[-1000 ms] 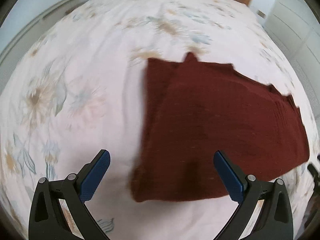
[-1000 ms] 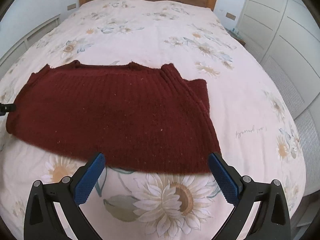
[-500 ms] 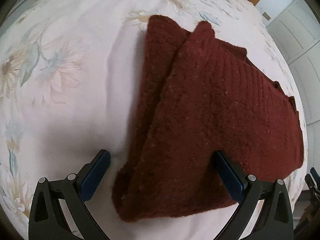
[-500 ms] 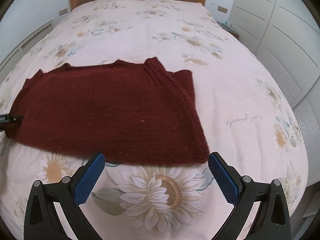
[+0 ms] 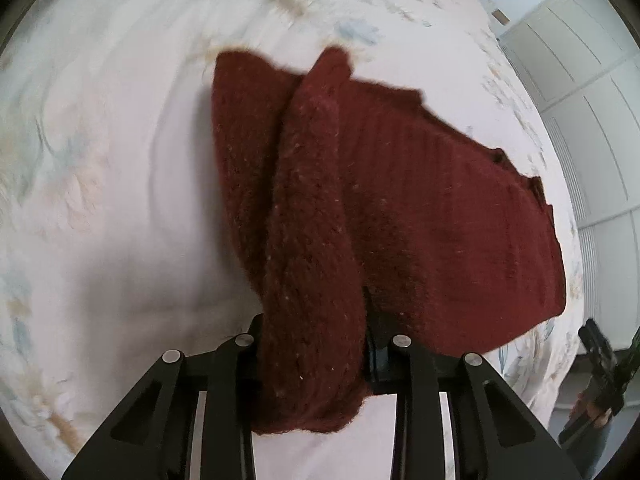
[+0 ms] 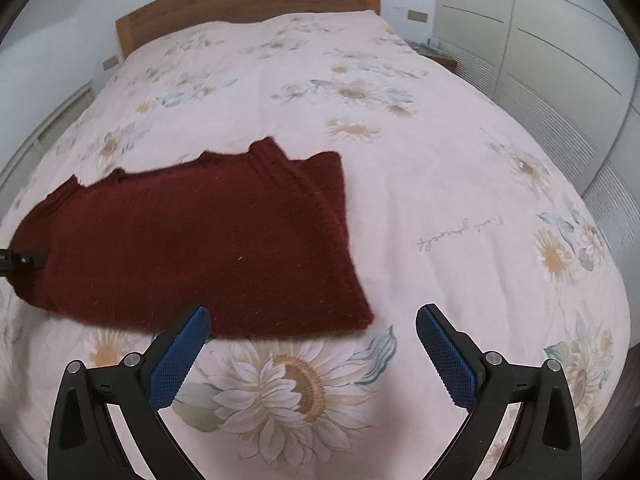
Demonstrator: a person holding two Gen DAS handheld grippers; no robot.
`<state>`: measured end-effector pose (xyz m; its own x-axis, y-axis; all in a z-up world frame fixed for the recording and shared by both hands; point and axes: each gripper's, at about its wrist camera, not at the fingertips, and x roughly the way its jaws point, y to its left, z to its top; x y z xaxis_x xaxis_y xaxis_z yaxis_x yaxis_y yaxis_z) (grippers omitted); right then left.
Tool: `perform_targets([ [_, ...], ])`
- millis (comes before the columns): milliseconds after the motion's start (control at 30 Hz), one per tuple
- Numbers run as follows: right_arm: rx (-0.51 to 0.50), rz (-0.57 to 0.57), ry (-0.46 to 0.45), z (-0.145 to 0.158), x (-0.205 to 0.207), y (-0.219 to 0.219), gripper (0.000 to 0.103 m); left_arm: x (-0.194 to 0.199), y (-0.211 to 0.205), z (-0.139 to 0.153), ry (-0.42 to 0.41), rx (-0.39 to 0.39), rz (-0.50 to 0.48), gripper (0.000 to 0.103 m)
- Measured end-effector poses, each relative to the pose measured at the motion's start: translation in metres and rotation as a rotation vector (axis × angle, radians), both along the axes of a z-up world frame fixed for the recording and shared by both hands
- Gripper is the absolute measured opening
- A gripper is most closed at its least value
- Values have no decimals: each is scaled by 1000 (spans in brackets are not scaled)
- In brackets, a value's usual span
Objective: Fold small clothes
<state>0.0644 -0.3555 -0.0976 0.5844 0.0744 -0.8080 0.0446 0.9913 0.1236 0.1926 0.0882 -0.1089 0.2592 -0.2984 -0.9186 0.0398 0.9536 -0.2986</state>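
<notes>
A dark red knitted sweater [image 6: 192, 248] lies flat on a bed, partly folded, with ribbed stitching and a fuzzy surface. In the left wrist view its near corner [image 5: 312, 340] is bunched into a thick roll that rises between the fingers of the left gripper [image 5: 316, 364], whose jaws have just been closing and now pinch the knit. The fabric hides both pads, and motion blur softens the garment's far edge. From the right wrist view the sweater's left end runs to the picture edge, where only a dark tip of the left gripper shows against it. The right gripper [image 6: 312, 360] hovers just short of the sweater's near edge, its blue textured pads [image 6: 180, 360] spread wide with nothing between them. Pale pink floral bedding [image 6: 420, 168] stretches open on all sides, to a wooden headboard [image 6: 248, 4] beyond and white wardrobe doors [image 6: 540, 40] at right.
</notes>
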Motion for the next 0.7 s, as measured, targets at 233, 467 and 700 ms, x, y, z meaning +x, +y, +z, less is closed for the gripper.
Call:
perform_targets([
  [233,19,-7,-43,17,-2,-23,103,4,-67,78,-86,-8,-94,25],
  [467,26,-45,-82,37,-9,-53,103,16,-169,122,-140,-47,-243,25],
  [700,50,-111,-61,32,-20,-89,103,27,-294,103,-135,14,-362,24],
])
